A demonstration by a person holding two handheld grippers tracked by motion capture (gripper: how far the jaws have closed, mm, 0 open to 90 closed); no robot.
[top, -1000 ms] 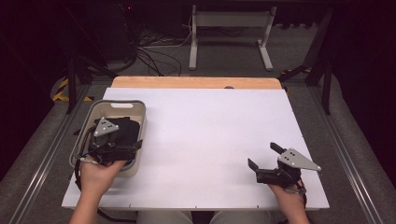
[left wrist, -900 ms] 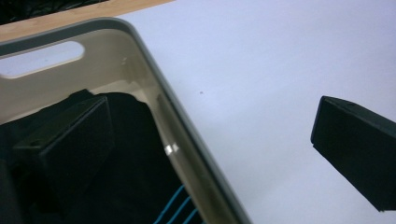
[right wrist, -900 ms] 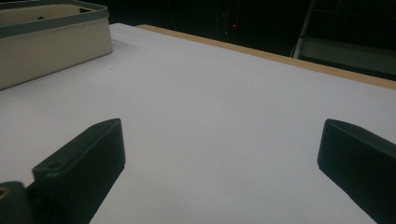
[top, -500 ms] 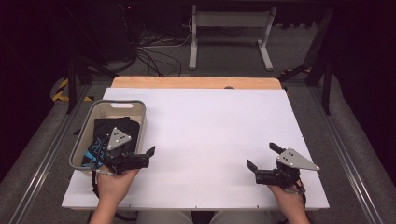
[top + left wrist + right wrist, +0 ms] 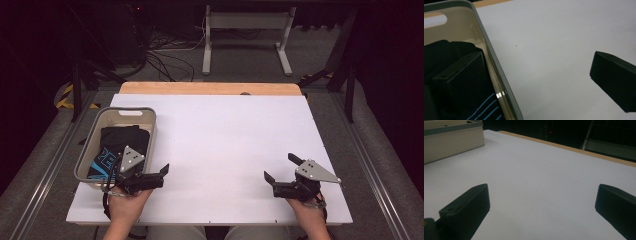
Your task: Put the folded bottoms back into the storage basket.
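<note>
A folded black garment (image 5: pixel 116 150) with light-blue print is lying flat inside the grey basket (image 5: pixel 150 131), sitting just left of the left gripper (image 5: pixel 157 176), partly under it.

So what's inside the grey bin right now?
The grey bin holds a folded black garment with blue print. The left gripper hides the near end, and anything beneath the cloth is covered.

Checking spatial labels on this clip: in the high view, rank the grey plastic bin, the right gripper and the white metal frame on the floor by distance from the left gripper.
1. Grey plastic bin, directly beside the left gripper.
2. Right gripper, across the table's near edge.
3. White metal frame, on the floor beyond the table's far end.
</note>
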